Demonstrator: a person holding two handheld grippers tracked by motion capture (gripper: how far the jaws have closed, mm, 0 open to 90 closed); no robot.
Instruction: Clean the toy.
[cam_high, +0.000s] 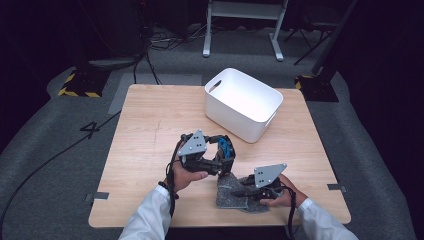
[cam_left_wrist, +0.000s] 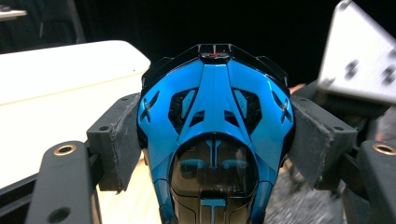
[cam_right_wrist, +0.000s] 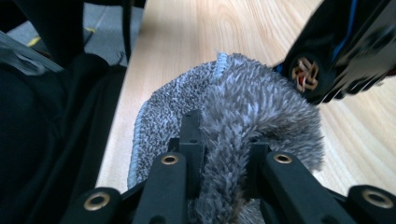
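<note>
**A toy car in one claw, a fuzzy cloth in the other**

The left gripper (cam_high: 223, 152) holds a shiny blue and black toy car (cam_left_wrist: 215, 140). Its two jaws press on the car's sides, one on each side, so the claw is closed tight on the car. In the high view the car sits above the wooden table (cam_high: 150, 130), near the middle, just above the edge of the grey cloth (cam_high: 231, 192).

The right gripper (cam_high: 239, 192) has pinched the cloth (cam_right_wrist: 243, 116). In the right gripper view a thick fold of the fuzzy grey cloth is squeezed between the jaws, and the rest spreads out on the table in front of them. The cloth lies near the front edge of the table, close to the person.

The bottom of the car hangs just over the far end of the cloth. It may be touching the fuzz, but the picture is too blurry there to be sure.

A white bin (cam_high: 243, 103) stands farther back on the table, well apart from both claws.
</note>
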